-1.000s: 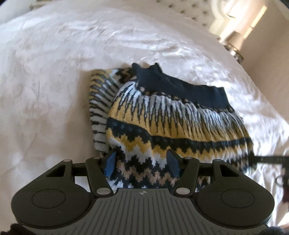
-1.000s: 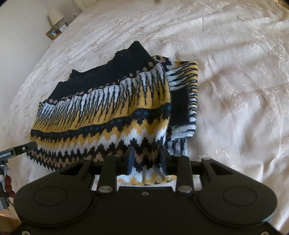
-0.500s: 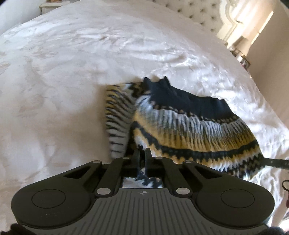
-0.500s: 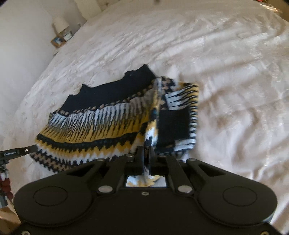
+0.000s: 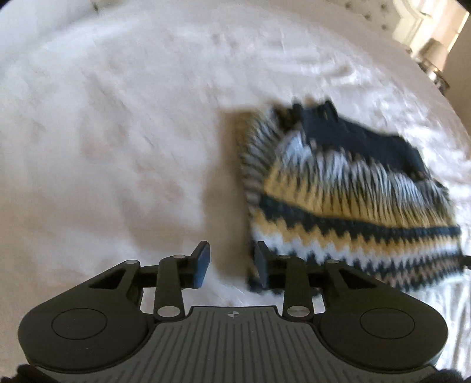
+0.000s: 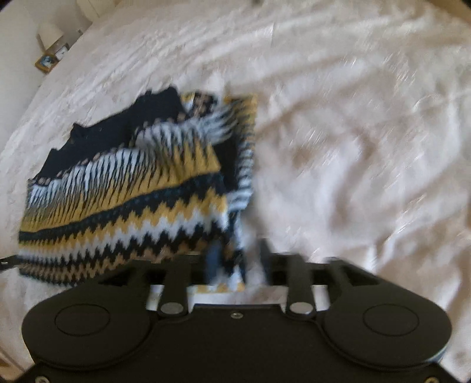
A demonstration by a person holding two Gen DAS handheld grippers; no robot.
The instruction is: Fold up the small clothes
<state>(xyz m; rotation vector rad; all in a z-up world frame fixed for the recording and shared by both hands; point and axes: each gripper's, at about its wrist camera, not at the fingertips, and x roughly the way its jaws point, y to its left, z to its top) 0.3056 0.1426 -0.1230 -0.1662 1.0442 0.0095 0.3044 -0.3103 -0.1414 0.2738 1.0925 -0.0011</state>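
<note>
A wide white bedspread [image 5: 123, 141] fills both views, with soft wrinkles and a faint woven pattern. In the left wrist view a tufted headboard [image 5: 368, 8] shows at the top right, and beside it a lamp [image 5: 432, 50] stands against a beige wall. In the right wrist view a small lamp [image 6: 48, 32] and a framed picture [image 6: 45, 62] stand in the top left corner, well apart from the clothes. Nothing lies on the bedspread between the grippers and the garment.

The sweater [image 5: 347, 200] lies folded on the bedspread. It is knitted with navy, yellow and white zigzag bands, and a plain navy band runs along its far edge. One striped sleeve is tucked under the body at the side. Both views are blurred.

The left gripper [image 5: 231, 268] has just been opening; its jaws are apart over bare bedspread, with the sweater's corner just beside the right finger. The right gripper [image 6: 238, 265] has also just been opening; its jaws are released, and the sweater [image 6: 123, 191] edge lies loose between them.
</note>
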